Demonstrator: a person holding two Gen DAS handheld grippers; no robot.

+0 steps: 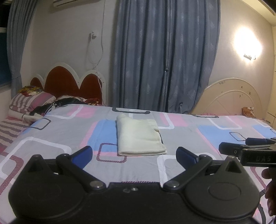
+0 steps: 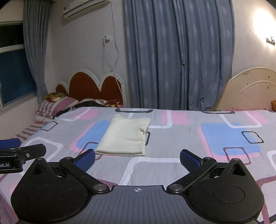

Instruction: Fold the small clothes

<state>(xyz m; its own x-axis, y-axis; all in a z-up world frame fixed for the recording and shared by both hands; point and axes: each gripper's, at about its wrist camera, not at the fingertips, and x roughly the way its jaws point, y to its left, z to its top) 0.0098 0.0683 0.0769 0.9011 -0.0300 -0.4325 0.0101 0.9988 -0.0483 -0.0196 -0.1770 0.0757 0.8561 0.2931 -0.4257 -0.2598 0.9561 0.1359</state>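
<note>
The air conditioner is cut off by the top edge at the upper left of the left wrist view, and only its lower rim shows. At the right edge of that view, the right gripper is cropped, its lettering only partly readable, and the hand below it is dark and blurred. At the lower left of the right wrist view, the box carries print too small to read, and the left gripper is cut by the left edge.

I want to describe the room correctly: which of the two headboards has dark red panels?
The scalloped headboard on the left, behind the striped pillow. Its white frame holds dark red panels, while the rounded headboard on the right is plain cream.
</note>
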